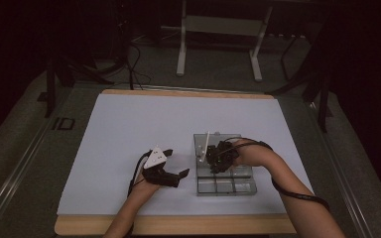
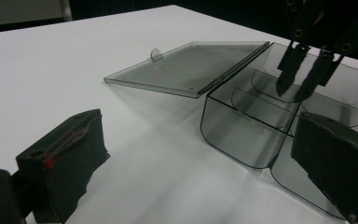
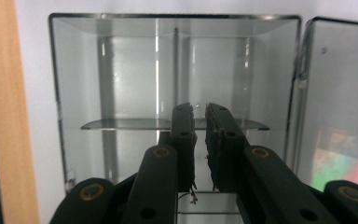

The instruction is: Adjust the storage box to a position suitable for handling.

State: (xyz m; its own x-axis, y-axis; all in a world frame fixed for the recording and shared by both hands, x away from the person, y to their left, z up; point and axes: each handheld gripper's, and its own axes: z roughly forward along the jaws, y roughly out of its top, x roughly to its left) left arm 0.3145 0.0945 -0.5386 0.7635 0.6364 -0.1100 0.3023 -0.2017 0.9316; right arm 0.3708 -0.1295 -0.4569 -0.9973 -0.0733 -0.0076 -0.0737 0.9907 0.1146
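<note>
A clear grey compartment box (image 1: 228, 186) sits on the white mat (image 1: 129, 129), right of centre. Its lid (image 1: 223, 140) is swung open on the far side. In the left gripper view the box (image 2: 242, 135) shows curved dividers, and the lid (image 2: 191, 65) lies flat. My right gripper (image 1: 213, 163) hangs over the box, tips down in a compartment (image 2: 296, 88). Its jaws (image 3: 200, 112) are drawn together to a thin slit, and I see nothing between them. My left gripper (image 1: 177, 162) rests on the mat just left of the box, open and empty (image 2: 196, 172).
The wooden table edge (image 1: 178, 224) runs along the near side, close to the box (image 3: 74, 70) in the right gripper view. The mat has bare room to the left and at the back. A white stand frame (image 1: 218, 29) stands on the floor beyond the table.
</note>
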